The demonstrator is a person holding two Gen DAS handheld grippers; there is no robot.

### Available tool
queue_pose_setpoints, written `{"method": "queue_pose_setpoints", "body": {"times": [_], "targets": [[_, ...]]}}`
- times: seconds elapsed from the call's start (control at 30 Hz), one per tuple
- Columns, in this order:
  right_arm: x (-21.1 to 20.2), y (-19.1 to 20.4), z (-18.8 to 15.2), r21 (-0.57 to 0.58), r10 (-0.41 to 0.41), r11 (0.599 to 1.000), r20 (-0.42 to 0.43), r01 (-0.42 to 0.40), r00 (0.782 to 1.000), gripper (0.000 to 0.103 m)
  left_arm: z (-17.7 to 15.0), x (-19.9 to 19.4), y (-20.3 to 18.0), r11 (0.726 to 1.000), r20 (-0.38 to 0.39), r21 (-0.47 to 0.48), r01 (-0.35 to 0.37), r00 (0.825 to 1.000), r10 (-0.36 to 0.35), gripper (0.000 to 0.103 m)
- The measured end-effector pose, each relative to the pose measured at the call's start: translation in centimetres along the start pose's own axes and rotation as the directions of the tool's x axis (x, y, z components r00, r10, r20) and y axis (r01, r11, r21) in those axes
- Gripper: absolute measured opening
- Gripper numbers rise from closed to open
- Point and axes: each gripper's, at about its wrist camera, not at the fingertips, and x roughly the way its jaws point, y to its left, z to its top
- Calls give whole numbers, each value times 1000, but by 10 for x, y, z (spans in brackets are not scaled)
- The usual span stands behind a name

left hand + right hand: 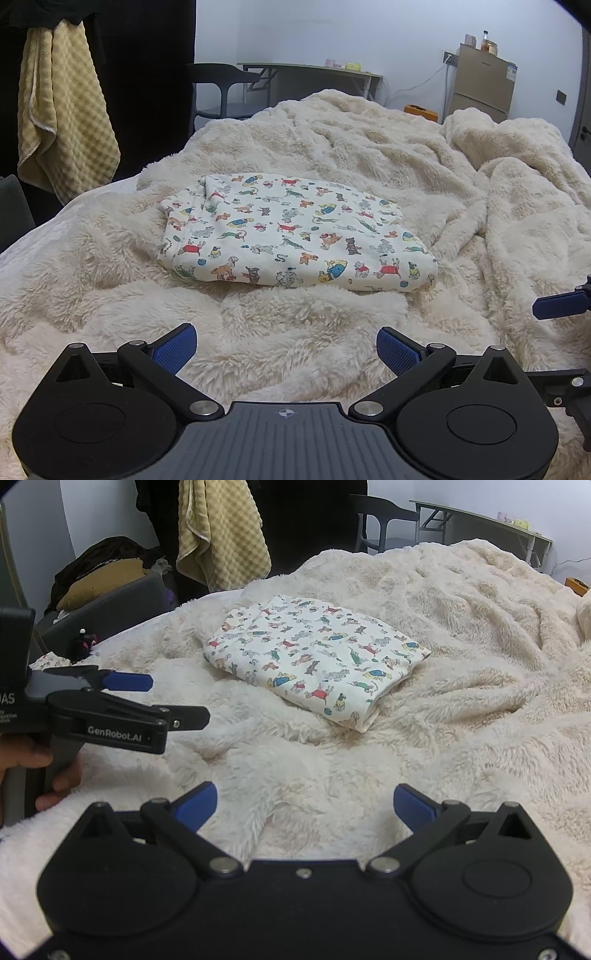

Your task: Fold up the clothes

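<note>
I see the printed garment [295, 232] lying already folded into a flat packet on the bed [332, 147], at 12 o'clock from both hand-held grippers. Left hand-held gripper [286, 349] and right hand-held gripper [305, 805] are spread wide, empty, equally near; long axis runs 9-to-3.

The fluffy cream blanket [280, 317] lies bare and rumpled between both wide-open grippers and the folded dog-print garment [295, 232], so the near approach is free. On the garment's right, raised blanket folds [517, 177] crowd the side. A hanging yellow waffle towel [221, 531] and a dark chair [221, 88] stand beyond the bed's far edge.
</note>
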Motion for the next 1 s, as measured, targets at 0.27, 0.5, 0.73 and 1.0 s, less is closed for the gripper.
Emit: {"method": "queue_pose_setpoints", "body": {"times": [0.27, 0.5, 0.73, 1.0], "targets": [[0, 1, 0, -5, -2, 1000, 1, 2, 1000, 103, -3, 6, -1, 1000, -26, 4, -10, 1000, 11, 103], [3, 2, 0, -12, 0, 1000, -7, 0, 1000, 103, -4, 8, -2, 999, -49, 19, -30, 998, 31, 103], [0, 5, -2, -33, -4, 999, 0, 4, 1000, 103, -5, 7, 1, 999, -68, 5, -54, 996, 54, 103], [3, 6, -2, -40, -55, 998, -1, 55, 998, 103, -13, 7, 1, 994, -100, -4, -107, 989, 106, 103]]}}
